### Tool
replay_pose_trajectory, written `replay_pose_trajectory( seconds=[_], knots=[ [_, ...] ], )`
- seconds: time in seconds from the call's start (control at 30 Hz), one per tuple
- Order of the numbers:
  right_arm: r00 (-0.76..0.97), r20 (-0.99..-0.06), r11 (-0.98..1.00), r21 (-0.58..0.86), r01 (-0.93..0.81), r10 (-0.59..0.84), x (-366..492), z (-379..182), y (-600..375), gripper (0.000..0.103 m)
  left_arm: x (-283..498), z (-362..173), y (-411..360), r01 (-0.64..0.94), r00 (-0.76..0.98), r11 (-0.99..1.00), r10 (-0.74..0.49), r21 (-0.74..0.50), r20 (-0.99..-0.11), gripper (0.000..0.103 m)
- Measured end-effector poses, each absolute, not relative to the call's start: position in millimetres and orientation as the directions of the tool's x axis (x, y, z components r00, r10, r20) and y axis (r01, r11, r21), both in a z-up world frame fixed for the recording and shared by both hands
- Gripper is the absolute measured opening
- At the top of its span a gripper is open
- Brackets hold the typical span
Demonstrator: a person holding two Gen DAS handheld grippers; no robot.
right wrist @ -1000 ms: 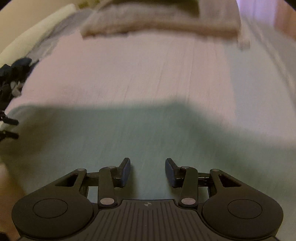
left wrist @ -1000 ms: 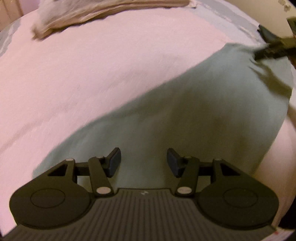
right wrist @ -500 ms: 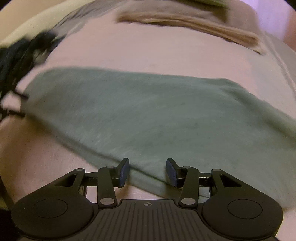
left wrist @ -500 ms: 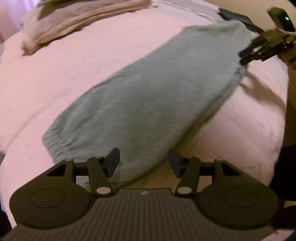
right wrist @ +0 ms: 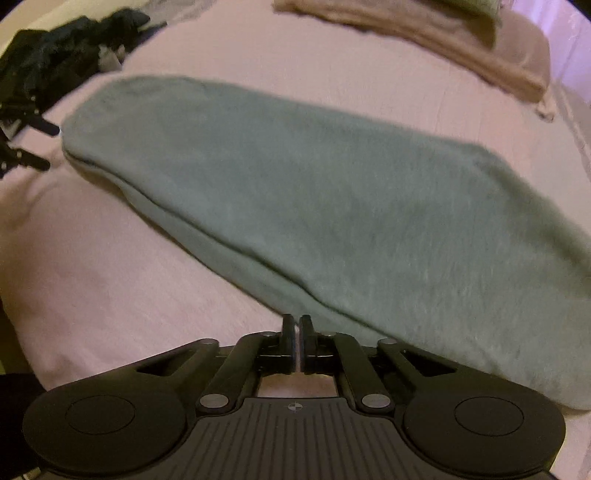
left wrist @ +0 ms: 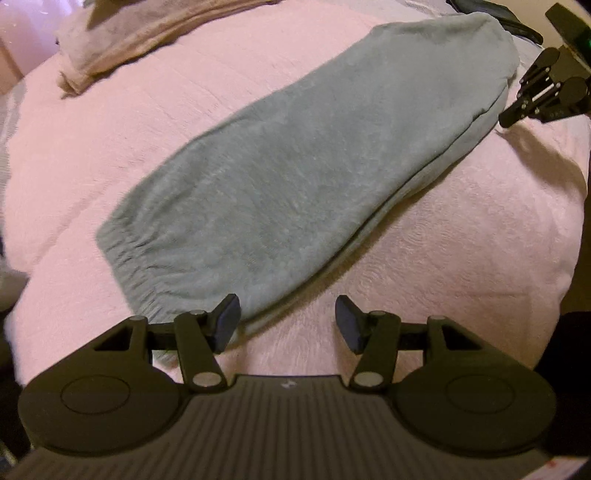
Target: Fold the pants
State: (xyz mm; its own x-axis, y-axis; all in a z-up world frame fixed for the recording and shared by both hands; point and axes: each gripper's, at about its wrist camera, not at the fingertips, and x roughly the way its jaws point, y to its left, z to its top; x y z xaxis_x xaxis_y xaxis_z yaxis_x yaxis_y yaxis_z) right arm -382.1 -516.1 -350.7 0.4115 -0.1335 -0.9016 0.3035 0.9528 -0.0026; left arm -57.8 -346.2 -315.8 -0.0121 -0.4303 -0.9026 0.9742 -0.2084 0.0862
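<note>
Grey-green pants (left wrist: 295, 158) lie flat as one long folded strip on the pink bedspread (left wrist: 110, 147). Their gathered elastic end (left wrist: 129, 251) is nearest my left gripper (left wrist: 288, 321), which is open; its left pad overlaps the near corner, and pink cover shows between the pads. In the right wrist view the pants (right wrist: 351, 206) run across the frame. My right gripper (right wrist: 297, 321) is shut, its tips right at the pants' near edge, with no fabric seen between them. The right gripper (left wrist: 517, 110) also shows beside the pants' far end. The left gripper (right wrist: 42, 146) shows at the opposite end.
A folded beige blanket (left wrist: 147, 33) (right wrist: 443, 44) lies at the far side of the bed. A dark heap of clothes (right wrist: 66, 48) sits at one corner. The bed drops off at its edge (left wrist: 576, 258) on the right.
Both grippers have drawn back from over the pants to their near edge, so the whole strip now shows. The right gripper went from open to shut. The left stayed open.
</note>
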Motion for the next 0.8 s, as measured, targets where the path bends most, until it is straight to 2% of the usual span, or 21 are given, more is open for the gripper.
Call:
replay_pose_trajectory(
  seconds=[0.03, 0.07, 0.1, 0.27, 0.4, 0.47, 0.8],
  knots=[
    [0.426, -0.895, 0.956, -0.003, 0.294, -0.133, -378, -345, -508, 0.028, -57, -310, -342, 0.974, -0.007, -0.208, -0.433, 0.093, -0.901, 0.053],
    [0.448, -0.885, 0.957, 0.005, 0.289, -0.130, -373, -339, -498, 0.044, -55, -305, -336, 0.974, -0.001, -0.206, -0.435, 0.098, -0.900, 0.053],
    [0.471, -0.873, 0.957, 0.015, 0.289, -0.128, -367, -335, -490, 0.050, -54, -301, -332, 0.974, 0.009, -0.200, -0.436, 0.107, -0.900, 0.053],
    [0.536, -0.839, 0.971, 0.038, 0.235, -0.097, -316, -327, -436, 0.051, -33, -287, -316, 0.975, 0.045, -0.177, -0.441, 0.136, -0.896, 0.053],
    [0.558, -0.825, 0.992, -0.023, 0.122, -0.088, -262, -329, -380, 0.051, -12, -284, -310, 0.964, 0.056, -0.209, -0.451, 0.167, -0.891, 0.054],
    [0.563, -0.820, 0.994, -0.065, 0.085, -0.102, -234, -334, -353, 0.051, 3, -287, -308, 0.950, 0.050, -0.253, -0.459, 0.184, -0.887, 0.058],
    [0.521, -0.821, 0.968, -0.246, 0.050, -0.235, -87, -399, -265, 0.053, 101, -315, -316, 0.878, -0.007, -0.424, -0.478, 0.223, -0.878, 0.061]
  ],
)
